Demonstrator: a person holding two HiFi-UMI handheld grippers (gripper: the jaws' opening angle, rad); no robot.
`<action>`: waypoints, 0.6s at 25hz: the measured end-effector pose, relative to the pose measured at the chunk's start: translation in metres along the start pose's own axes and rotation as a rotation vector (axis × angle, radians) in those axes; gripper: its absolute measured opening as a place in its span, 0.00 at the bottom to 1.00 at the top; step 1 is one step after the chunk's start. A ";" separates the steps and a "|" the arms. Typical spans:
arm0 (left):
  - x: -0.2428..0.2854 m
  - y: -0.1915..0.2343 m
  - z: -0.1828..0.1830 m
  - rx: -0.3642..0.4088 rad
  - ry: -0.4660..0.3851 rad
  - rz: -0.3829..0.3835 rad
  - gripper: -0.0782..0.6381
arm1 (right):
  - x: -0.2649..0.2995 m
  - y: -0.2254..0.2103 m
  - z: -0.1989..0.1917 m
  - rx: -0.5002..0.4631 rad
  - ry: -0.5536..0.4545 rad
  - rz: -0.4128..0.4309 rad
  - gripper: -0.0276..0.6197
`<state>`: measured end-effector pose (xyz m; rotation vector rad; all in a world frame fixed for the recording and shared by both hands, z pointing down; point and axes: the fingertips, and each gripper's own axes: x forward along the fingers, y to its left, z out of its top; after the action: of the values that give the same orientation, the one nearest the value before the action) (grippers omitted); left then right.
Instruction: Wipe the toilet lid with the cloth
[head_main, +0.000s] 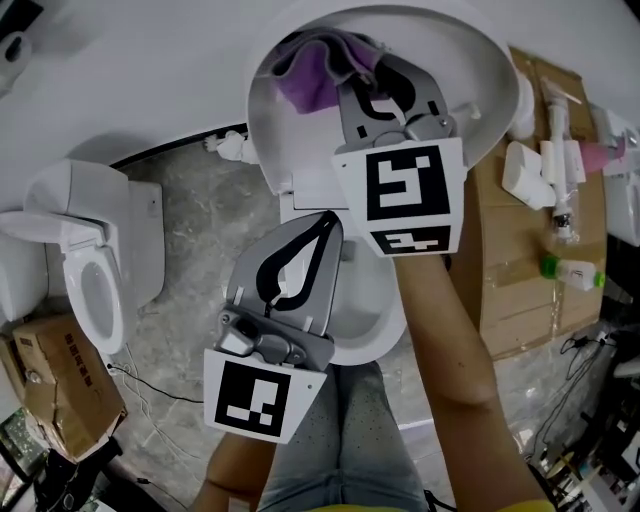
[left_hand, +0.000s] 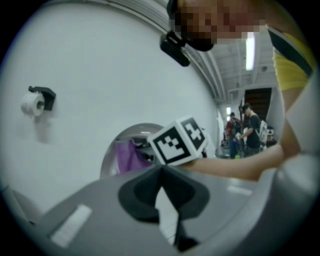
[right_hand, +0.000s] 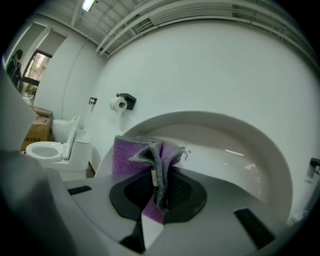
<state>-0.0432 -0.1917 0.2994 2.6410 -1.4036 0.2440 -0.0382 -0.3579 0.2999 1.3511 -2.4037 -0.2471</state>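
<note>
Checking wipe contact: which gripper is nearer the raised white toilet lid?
Right. The right gripper holds the purple cloth up at the raised white toilet lid; the left gripper, shut and empty, hangs back over the bowl.

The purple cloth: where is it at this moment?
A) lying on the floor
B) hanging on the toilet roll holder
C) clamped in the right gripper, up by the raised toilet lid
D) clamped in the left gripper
C: the right gripper view shows the purple cloth pinched in the right gripper in front of the raised toilet lid, while the left gripper is shut on nothing.
</note>
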 end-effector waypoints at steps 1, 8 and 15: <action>0.002 0.000 0.000 -0.001 -0.001 -0.002 0.10 | -0.001 -0.004 -0.002 0.003 0.000 -0.015 0.12; 0.017 -0.003 0.008 0.023 -0.012 -0.021 0.10 | -0.027 -0.061 -0.029 0.054 0.029 -0.152 0.12; 0.037 -0.010 0.003 0.040 0.038 -0.046 0.10 | -0.053 -0.108 -0.056 0.082 0.074 -0.285 0.12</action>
<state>-0.0145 -0.2171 0.3039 2.6819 -1.3388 0.3189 0.0936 -0.3678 0.3035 1.7099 -2.1777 -0.1716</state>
